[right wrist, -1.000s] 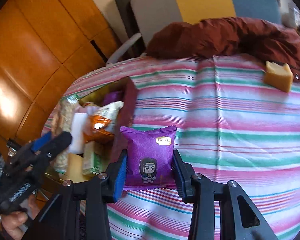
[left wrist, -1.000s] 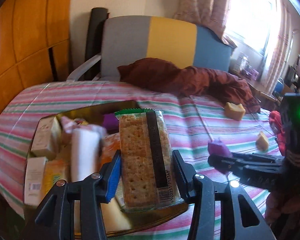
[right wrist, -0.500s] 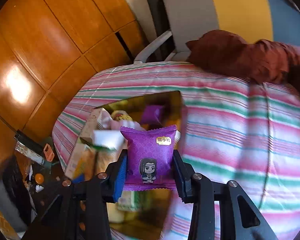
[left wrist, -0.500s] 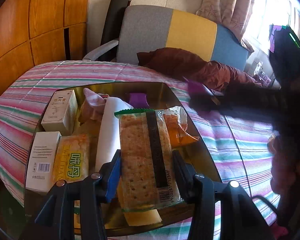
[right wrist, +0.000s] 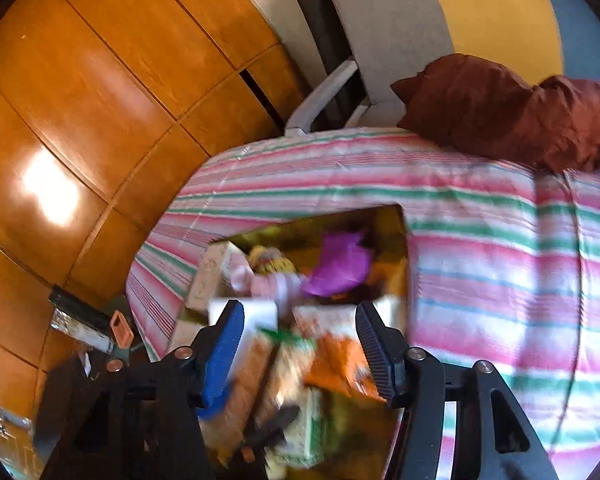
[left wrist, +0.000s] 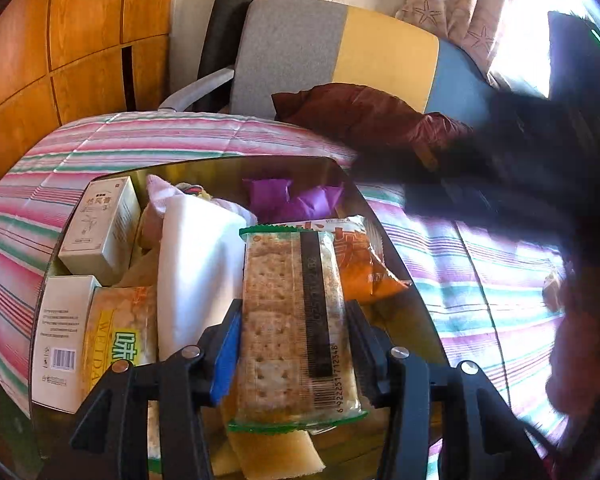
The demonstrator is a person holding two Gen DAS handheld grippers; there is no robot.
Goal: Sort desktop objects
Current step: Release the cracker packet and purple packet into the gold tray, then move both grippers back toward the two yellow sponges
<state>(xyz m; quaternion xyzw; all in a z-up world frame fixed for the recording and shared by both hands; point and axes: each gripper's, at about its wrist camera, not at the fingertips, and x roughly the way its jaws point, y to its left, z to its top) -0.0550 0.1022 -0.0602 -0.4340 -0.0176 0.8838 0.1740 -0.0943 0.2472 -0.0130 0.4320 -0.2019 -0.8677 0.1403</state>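
Observation:
My left gripper is shut on a cracker packet and holds it above a gold tray full of snacks and boxes. Purple snack packets lie at the tray's far end; one shows in the right wrist view. My right gripper is open and empty above the tray. In the left wrist view it is a dark blur at the right.
White boxes, a white roll, an orange bag and a yellow pack fill the tray. The tray sits on a striped cloth. A brown garment and a chair lie behind. Wooden panels stand left.
My right gripper carried the purple packet over the tray and let it go; it now lies in the tray and the jaws are open. My left gripper still holds the crackers.

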